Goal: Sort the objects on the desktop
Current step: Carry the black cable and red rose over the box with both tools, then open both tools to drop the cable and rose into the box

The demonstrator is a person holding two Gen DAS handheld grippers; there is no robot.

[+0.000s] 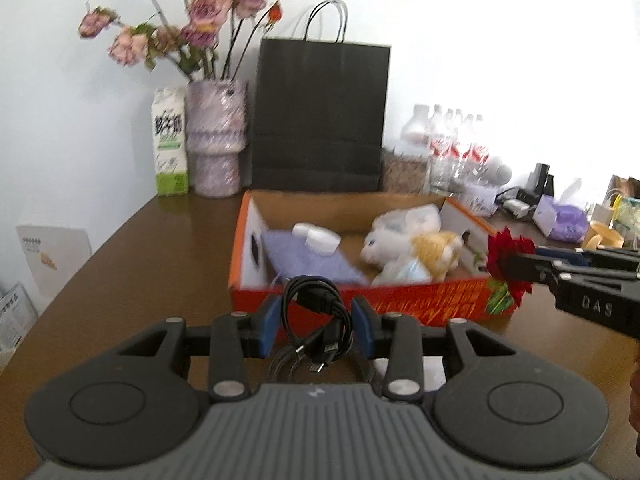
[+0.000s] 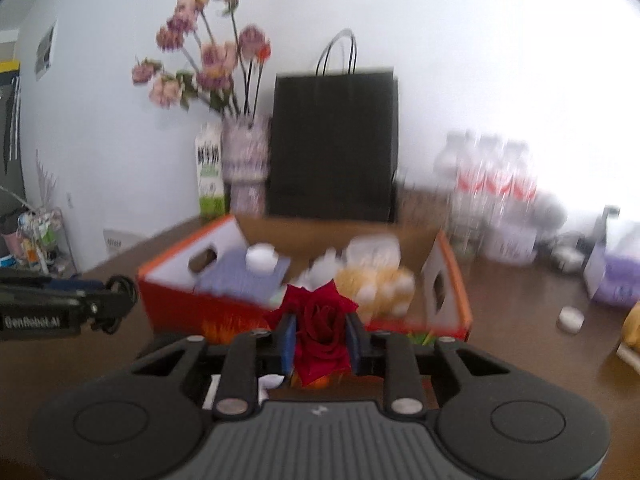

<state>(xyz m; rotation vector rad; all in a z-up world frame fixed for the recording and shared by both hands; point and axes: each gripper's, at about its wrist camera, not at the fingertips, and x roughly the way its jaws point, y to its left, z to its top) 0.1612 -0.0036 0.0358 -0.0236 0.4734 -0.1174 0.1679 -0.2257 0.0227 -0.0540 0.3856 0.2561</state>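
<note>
— Coiled black cable (image 1: 316,308) sits clamped in the left gripper (image 1: 316,320), just short of the orange box (image 1: 256,216).
— And the sorting?
— Partly done: a plush toy (image 1: 404,248) and purple cloth (image 1: 308,256) already lie inside (the blur hides the rest). A small white cap (image 2: 570,319) waits on the table.
— The other tool?
— The right gripper (image 2: 320,340) is squeezed on a red rose (image 2: 322,320), near the box's front wall.
</note>
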